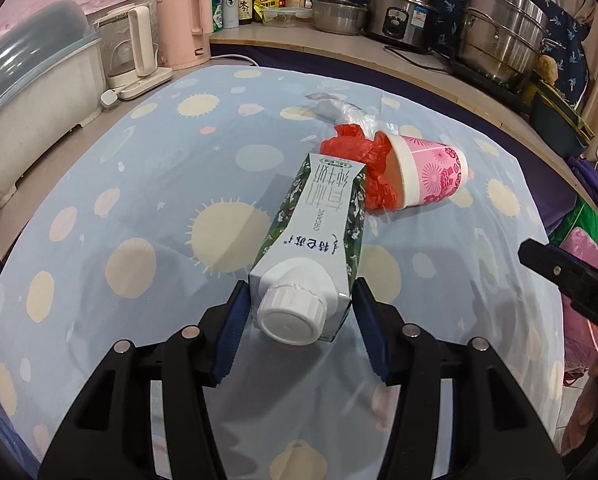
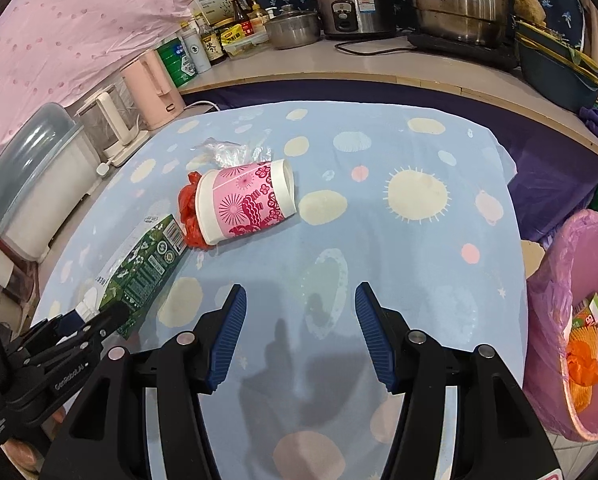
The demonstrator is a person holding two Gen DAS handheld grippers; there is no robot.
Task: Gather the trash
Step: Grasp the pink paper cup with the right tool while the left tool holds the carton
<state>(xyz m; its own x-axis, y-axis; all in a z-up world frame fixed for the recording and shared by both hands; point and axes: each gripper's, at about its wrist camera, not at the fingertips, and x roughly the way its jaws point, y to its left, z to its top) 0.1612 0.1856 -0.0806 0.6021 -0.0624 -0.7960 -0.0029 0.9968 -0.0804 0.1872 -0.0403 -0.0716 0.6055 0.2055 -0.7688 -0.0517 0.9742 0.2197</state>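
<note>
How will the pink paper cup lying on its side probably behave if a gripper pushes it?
The pink paper cup lies on its side, so it would probably roll, curving because it tapers. It looks thin-walled and likely light, so it may crush under a firm squeeze. The red plastic bag stuffed in its mouth might slow the rolling.

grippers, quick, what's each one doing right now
Left gripper: closed on the milk carton at its cap end.
Right gripper: open, nothing between its fingers, above the tablecloth.

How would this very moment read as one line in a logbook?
left tongs: shut on milk carton | right tongs: open, nothing held | cup: lying on table | bin: right of table
</note>
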